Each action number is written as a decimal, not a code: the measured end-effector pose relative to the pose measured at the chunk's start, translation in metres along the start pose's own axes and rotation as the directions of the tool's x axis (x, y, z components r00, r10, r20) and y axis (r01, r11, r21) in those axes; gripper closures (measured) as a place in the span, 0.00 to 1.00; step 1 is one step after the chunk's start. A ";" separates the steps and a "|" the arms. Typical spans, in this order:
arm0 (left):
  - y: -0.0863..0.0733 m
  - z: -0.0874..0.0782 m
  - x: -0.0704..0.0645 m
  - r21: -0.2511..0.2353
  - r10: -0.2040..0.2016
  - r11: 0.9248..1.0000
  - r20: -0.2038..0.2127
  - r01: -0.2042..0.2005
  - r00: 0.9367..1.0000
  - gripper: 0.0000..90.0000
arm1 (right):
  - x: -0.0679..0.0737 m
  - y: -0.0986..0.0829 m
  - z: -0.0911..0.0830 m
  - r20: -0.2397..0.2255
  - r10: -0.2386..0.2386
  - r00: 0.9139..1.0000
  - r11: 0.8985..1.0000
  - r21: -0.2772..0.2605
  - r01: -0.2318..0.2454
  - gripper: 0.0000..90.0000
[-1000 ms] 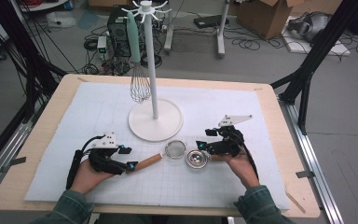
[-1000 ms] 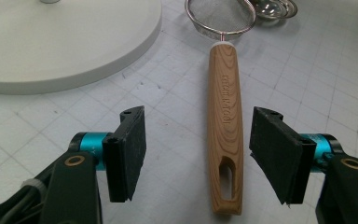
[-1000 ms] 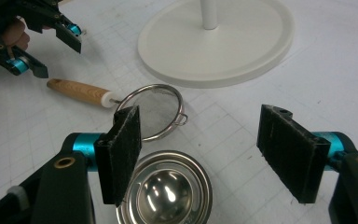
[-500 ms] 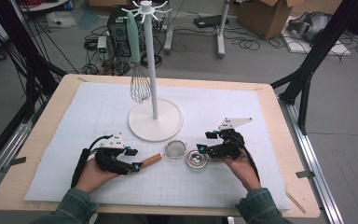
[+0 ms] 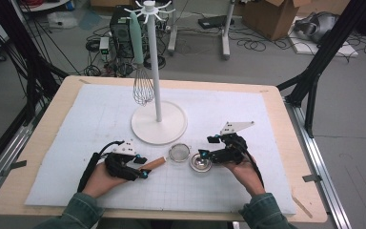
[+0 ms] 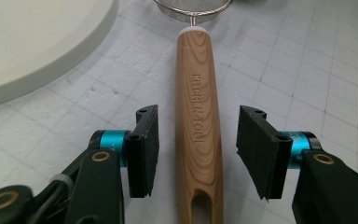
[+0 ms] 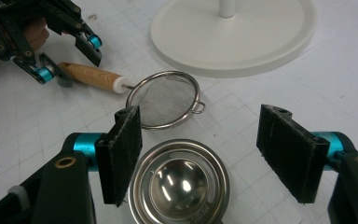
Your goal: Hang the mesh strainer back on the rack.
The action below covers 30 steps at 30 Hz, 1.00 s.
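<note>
A small strainer lies flat on the white mat, its mesh bowl (image 5: 179, 152) (image 7: 163, 105) next to a shiny steel cup (image 5: 201, 162) (image 7: 179, 184). The strainer's wooden handle (image 5: 154, 163) (image 6: 198, 116) points left. My left gripper (image 5: 144, 168) (image 6: 197, 144) is open, with one jaw on each side of the handle and neither touching it. My right gripper (image 5: 206, 146) (image 7: 200, 149) is open just above the steel cup, whose bowl sits between the jaws. The left gripper (image 7: 70, 51) also appears far off in the right gripper view.
A white hook stand (image 5: 157, 123) rises from a round base (image 7: 235, 32) (image 6: 32, 42) just behind the strainer. A whisk (image 5: 143, 88) with a mint handle hangs from it. Bare mat stretches to the left, right and front.
My left gripper has slid right along the mat until its jaws straddle the wooden handle. My right gripper has shifted slightly nearer and lower over the steel cup.
</note>
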State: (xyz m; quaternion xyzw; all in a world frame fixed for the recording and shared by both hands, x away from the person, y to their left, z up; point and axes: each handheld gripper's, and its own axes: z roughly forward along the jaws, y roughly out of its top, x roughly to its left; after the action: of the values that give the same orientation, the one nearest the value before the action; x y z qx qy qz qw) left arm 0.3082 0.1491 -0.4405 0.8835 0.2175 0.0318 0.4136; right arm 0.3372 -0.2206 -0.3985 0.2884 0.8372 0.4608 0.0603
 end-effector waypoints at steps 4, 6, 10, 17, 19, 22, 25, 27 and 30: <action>0.002 0.005 -0.004 0.016 0.017 1.000 -0.011 -0.016 1.000 0.58 | 0.004 0.002 0.001 -0.013 -0.015 1.000 1.000 0.004 0.016 0.35; 0.003 0.006 -0.006 0.016 0.020 1.000 -0.023 -0.019 1.000 0.59 | 0.007 0.004 0.001 -0.022 -0.024 0.999 1.000 0.009 0.025 0.35; 0.005 0.008 -0.007 0.026 0.035 0.999 -0.059 -0.034 0.998 0.65 | 0.011 0.007 0.001 -0.031 -0.048 0.998 0.999 0.011 0.049 0.36; 0.005 0.008 -0.008 0.032 0.051 0.998 -0.079 -0.048 0.996 0.74 | 0.017 0.019 0.011 -0.070 -0.094 0.993 0.994 0.041 0.097 0.36; 0.005 0.008 -0.007 0.033 0.050 0.998 -0.076 -0.048 0.996 0.74 | 0.019 0.023 0.015 -0.089 -0.113 0.990 0.991 0.056 0.119 0.36; 0.005 0.007 -0.007 0.028 0.037 0.999 -0.073 -0.035 0.997 0.75 | 0.021 0.029 0.022 -0.112 -0.141 0.984 0.986 0.077 0.150 0.37; 0.005 0.006 -0.007 0.028 0.044 0.999 -0.080 -0.042 0.996 0.75 | 0.024 0.037 0.031 -0.147 -0.160 0.976 0.978 0.110 0.177 0.37; 0.006 0.003 -0.006 0.008 0.042 0.999 -0.096 -0.042 0.995 0.77 | 0.025 0.041 0.037 -0.166 -0.177 0.970 0.974 0.115 0.197 0.37; 0.005 0.001 -0.005 0.009 0.035 0.999 -0.079 -0.035 0.996 0.78 | 0.028 0.046 0.048 -0.201 -0.198 0.960 0.965 0.133 0.227 0.37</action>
State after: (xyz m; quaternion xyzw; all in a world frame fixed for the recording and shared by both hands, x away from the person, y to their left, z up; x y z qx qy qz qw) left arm 0.3059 0.1434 -0.4371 0.8868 0.2184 0.0734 0.4007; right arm 0.3517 -0.1512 -0.3844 0.1564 0.8986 0.4100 0.0085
